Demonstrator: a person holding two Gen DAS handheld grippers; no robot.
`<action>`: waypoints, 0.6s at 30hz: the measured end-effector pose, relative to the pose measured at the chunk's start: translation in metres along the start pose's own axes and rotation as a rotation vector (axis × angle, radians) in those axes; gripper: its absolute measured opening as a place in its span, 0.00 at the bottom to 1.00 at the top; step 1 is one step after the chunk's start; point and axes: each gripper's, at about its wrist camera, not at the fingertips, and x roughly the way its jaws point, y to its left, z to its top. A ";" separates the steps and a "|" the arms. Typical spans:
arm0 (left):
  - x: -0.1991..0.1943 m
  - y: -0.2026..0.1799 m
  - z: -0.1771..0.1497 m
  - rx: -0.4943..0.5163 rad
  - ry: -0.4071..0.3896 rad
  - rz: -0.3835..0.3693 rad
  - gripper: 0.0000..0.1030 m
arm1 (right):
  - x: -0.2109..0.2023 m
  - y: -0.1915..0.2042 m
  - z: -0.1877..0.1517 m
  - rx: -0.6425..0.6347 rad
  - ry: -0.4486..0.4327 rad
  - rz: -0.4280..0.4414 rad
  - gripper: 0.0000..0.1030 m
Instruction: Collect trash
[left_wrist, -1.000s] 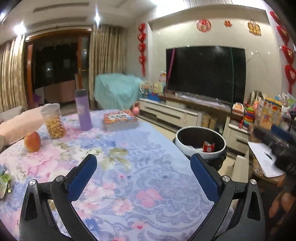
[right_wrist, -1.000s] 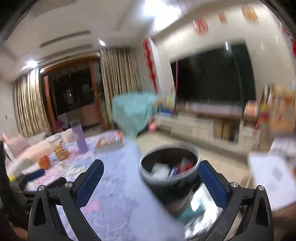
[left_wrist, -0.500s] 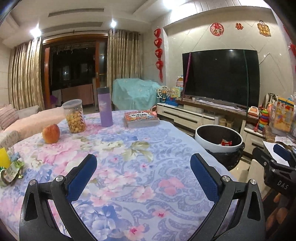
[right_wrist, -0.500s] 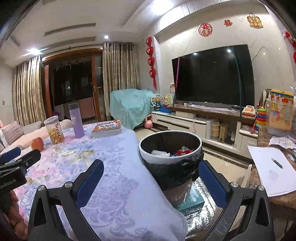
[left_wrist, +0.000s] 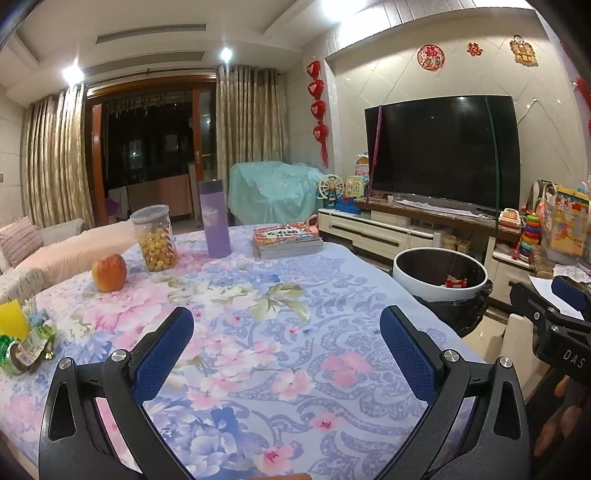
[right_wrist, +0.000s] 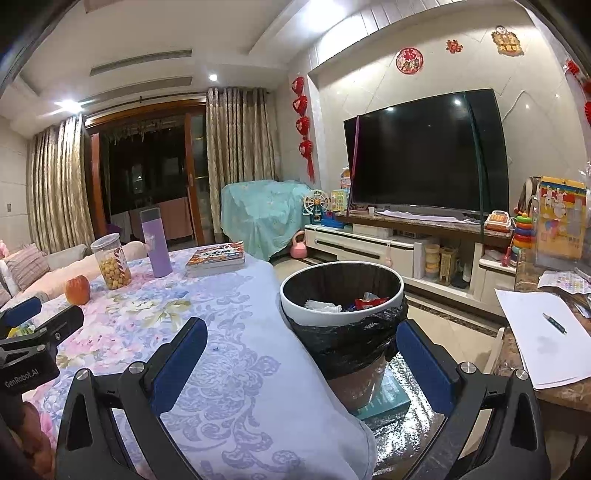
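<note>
Apple (left_wrist: 109, 272), snack jar (left_wrist: 154, 238), bottle (left_wrist: 214, 218) and books (left_wrist: 286, 240) on table (left_wrist: 258, 332); bin (right_wrist: 341, 295) beside it; left gripper (left_wrist: 286, 352) and right gripper (right_wrist: 301, 360) wide open, empty

Crumpled wrappers (left_wrist: 26, 341) cut by left edge

Warm, fairly bright indoor light from recessed ceiling spots (left_wrist: 225, 54); they glare white. Both views are sharp, strongly fisheye-curved, with dark vignetted corners.
</note>
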 end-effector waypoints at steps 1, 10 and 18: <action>-0.001 0.000 0.000 0.000 -0.003 -0.001 1.00 | -0.001 0.000 0.000 0.002 -0.001 0.001 1.00; -0.005 -0.003 -0.001 0.008 -0.013 -0.009 1.00 | -0.003 -0.001 0.001 0.006 -0.006 0.006 1.00; -0.007 -0.001 -0.001 0.000 -0.023 -0.010 1.00 | -0.004 -0.002 0.002 0.009 -0.010 0.009 1.00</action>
